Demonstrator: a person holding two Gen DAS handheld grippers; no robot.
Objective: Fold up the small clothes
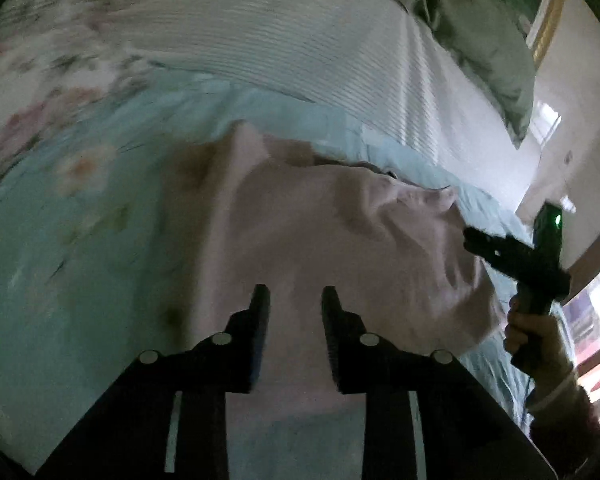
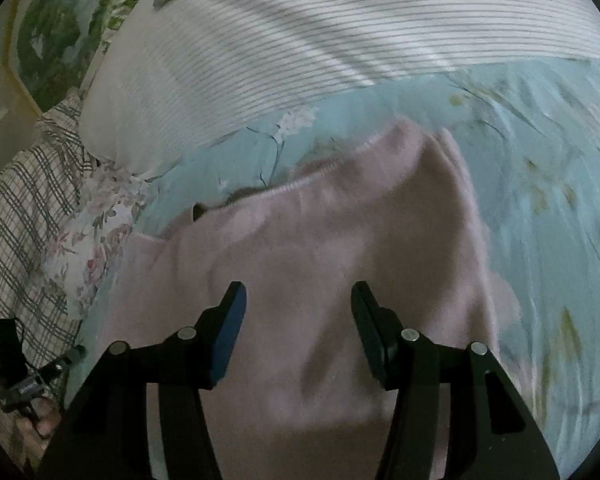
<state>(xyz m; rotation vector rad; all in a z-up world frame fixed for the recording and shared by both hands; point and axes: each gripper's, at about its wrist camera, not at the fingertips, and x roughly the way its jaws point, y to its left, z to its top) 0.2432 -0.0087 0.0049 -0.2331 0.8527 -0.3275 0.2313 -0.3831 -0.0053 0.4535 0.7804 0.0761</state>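
Holding your left gripper [image 1: 295, 294] apart | right gripper [image 2: 298, 290] apart | both above pink top [image 2: 320, 232] | on bed [image 2: 540, 200]

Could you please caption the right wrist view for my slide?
Open right gripper above a pink garment on a floral sheet.

Dim, cool indoor light in both fisheye views, daylight entering from a bright window [image 1: 548, 120] at right of the left view, motion blur smearing the floral sheet [image 1: 60, 140] and pink garment [image 2: 320, 240], strong barrel distortion, black vignette at corners.
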